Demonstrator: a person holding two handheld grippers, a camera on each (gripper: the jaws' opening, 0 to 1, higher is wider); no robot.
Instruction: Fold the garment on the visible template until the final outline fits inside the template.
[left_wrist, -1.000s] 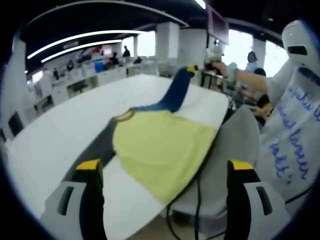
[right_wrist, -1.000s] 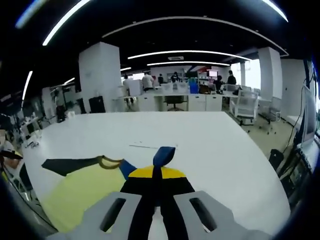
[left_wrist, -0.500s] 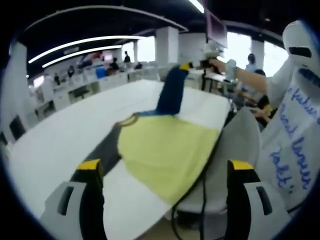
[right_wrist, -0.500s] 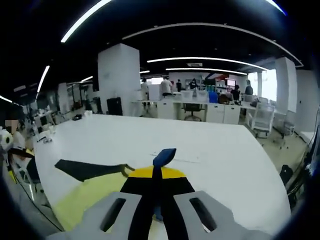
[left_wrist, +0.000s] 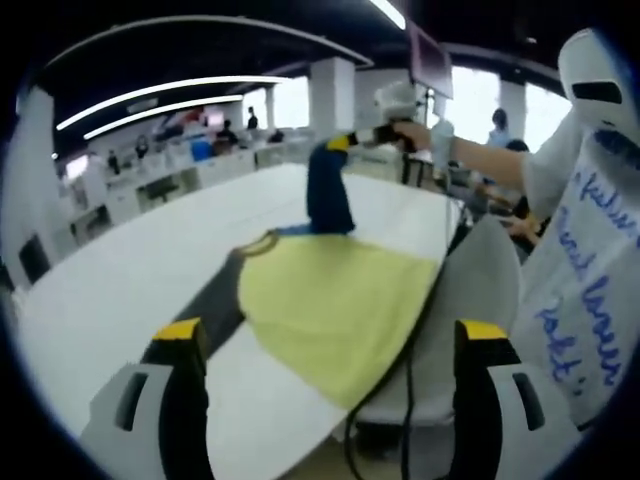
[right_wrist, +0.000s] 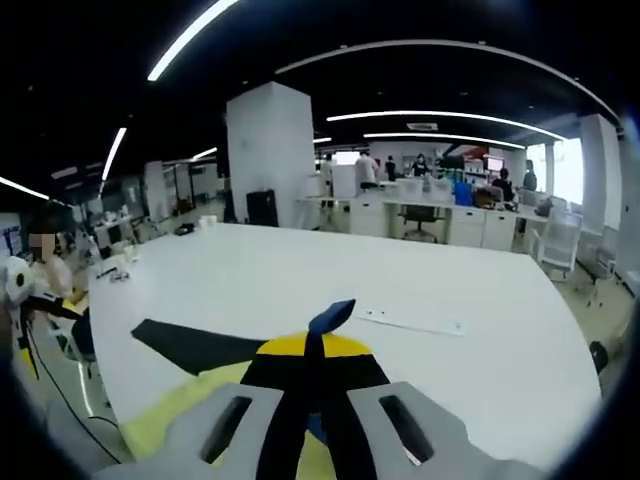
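Note:
A garment with a pale yellow body (left_wrist: 335, 305) lies flat near the white table's (left_wrist: 130, 270) edge. Its dark grey sleeve (left_wrist: 205, 295) is spread out to one side. The blue sleeve (left_wrist: 328, 195) is pulled up off the table, with my right gripper (left_wrist: 352, 140) shut on its end. From the right gripper view the blue sleeve tip (right_wrist: 331, 317) sticks out past my right gripper (right_wrist: 313, 348); the dark sleeve (right_wrist: 195, 345) and yellow body (right_wrist: 185, 415) lie below left. My left gripper (left_wrist: 331, 330) hangs open over the garment's near edge, holding nothing.
A thin white strip (right_wrist: 412, 321) lies on the table beyond the garment. A grey chair (left_wrist: 480, 285) and a black cable (left_wrist: 400, 380) sit at the table's edge, beside white cloth with blue writing (left_wrist: 590, 280). Desks, chairs and people fill the room behind.
My right gripper has lifted the blue sleeve higher and carried it sideways over the garment, so the sleeve now stands nearly upright. The left gripper has stayed open in place.

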